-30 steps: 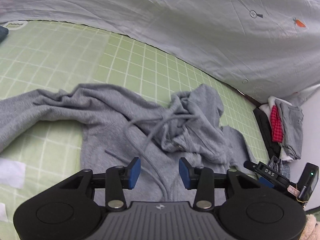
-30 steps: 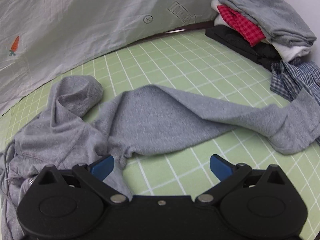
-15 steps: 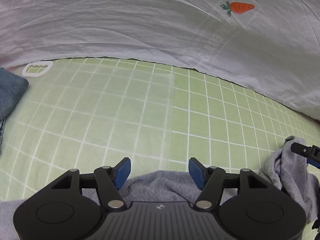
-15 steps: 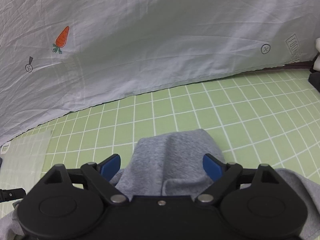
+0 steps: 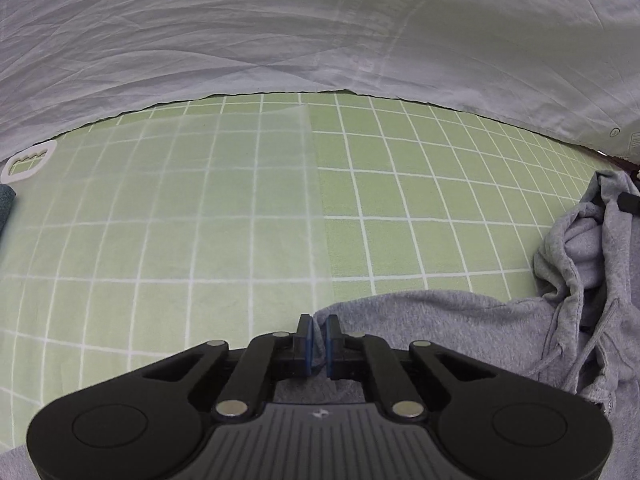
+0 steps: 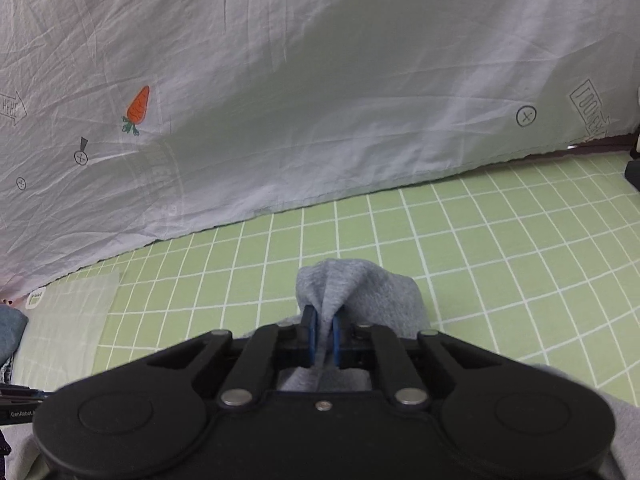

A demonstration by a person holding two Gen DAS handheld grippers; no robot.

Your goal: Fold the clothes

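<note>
A: Biggest change first?

B: Whole outlook swung. Half a second back, wide-open jaws above the grey hoodie; now both clamped into it. Ahead of either gripper, only the green grid mat and the white carrot-print sheet hanging beyond.

A: Left side?

B: Left gripper closing, blue pads pinched on an edge of grey fabric, a thin fold caught between them. Rest of the garment spread off to its right, hood and drawstrings bunched further right. Translucent plastic sheet lying ahead and to the left on the mat, untouched.

A: Right side?

B: Right gripper clamped too, a peak of grey cloth squeezed between the pads and tenting up just ahead of the fingertips. More fabric trailing back under the body of the tool.

A: Meaning for the fold?

B: Probably the grasp stage finished: two holds on one garment, both taken within the last second. Next likely a lift and a spread to flatten it before any crease. Which part sits in each grip, shoulder or sleeve or hem, hard to tell from here.

A: Risks?

B: Thin bite on the left; could slip under the hoodie's weight. Drawstrings loose, apt to tangle.
</note>
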